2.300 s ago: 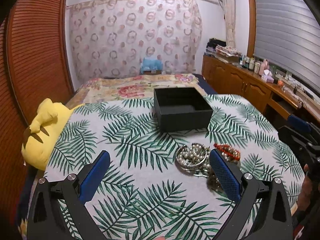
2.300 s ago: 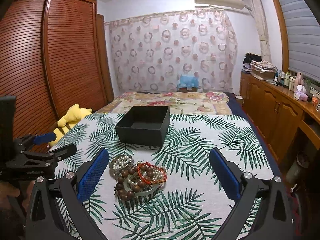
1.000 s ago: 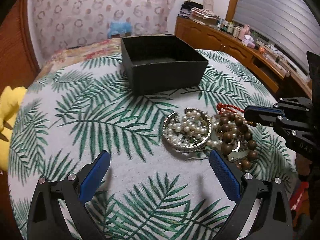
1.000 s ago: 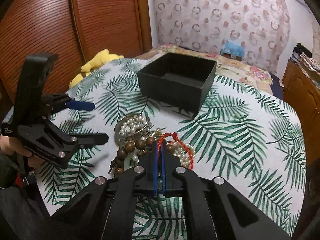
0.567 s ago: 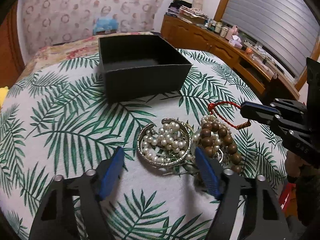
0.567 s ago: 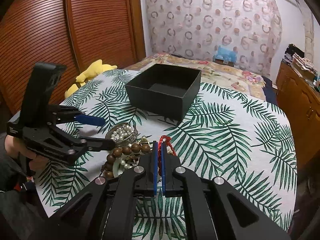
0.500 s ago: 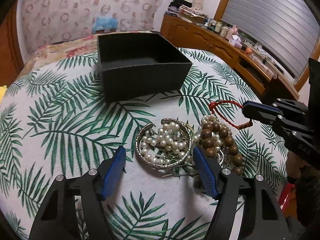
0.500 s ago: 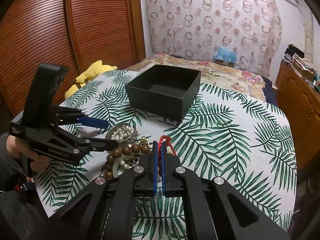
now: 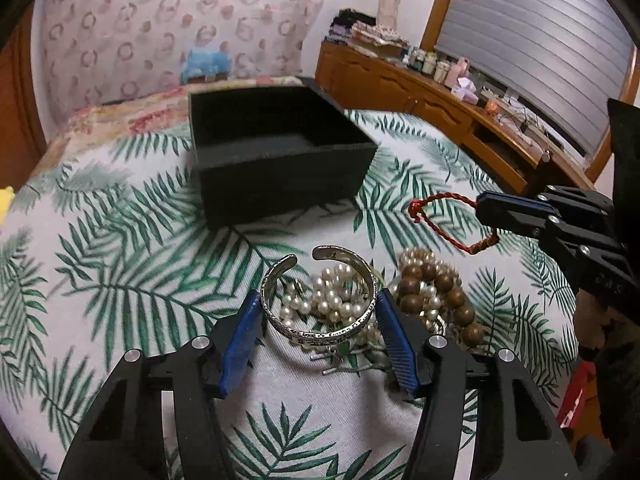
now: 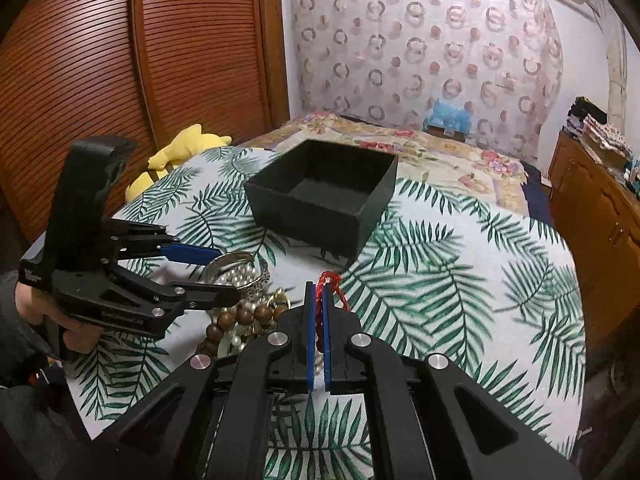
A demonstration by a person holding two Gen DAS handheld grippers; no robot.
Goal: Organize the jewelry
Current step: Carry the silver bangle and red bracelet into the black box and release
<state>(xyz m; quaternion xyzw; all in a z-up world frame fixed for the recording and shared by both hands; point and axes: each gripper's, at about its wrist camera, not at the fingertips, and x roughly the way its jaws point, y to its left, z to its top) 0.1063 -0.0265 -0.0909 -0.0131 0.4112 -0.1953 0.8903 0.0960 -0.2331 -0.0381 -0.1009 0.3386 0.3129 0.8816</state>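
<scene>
A pile of jewelry lies on the palm-print cloth: a silver cuff bangle [image 9: 320,326], white pearls [image 9: 332,300] and a brown bead bracelet [image 9: 432,292]. My left gripper [image 9: 318,304] is shut on the silver cuff, one blue pad on each side; it also shows in the right wrist view [image 10: 216,272]. My right gripper [image 10: 317,292] is shut on a red cord bracelet [image 9: 444,216] and holds it above the pile [image 10: 240,312]. An open black box [image 9: 276,152] stands behind the pile; its inside looks bare [image 10: 324,196].
A yellow plush toy [image 10: 176,156] lies at the table's left edge. A wooden sliding door [image 10: 120,80] stands at left. A wooden dresser [image 9: 440,96] with bottles runs along the right. A bed with a floral cover [image 10: 440,148] is behind the table.
My left gripper has moved forward and closed around the silver cuff. My right gripper, shut on the red cord, has lifted it off the pile.
</scene>
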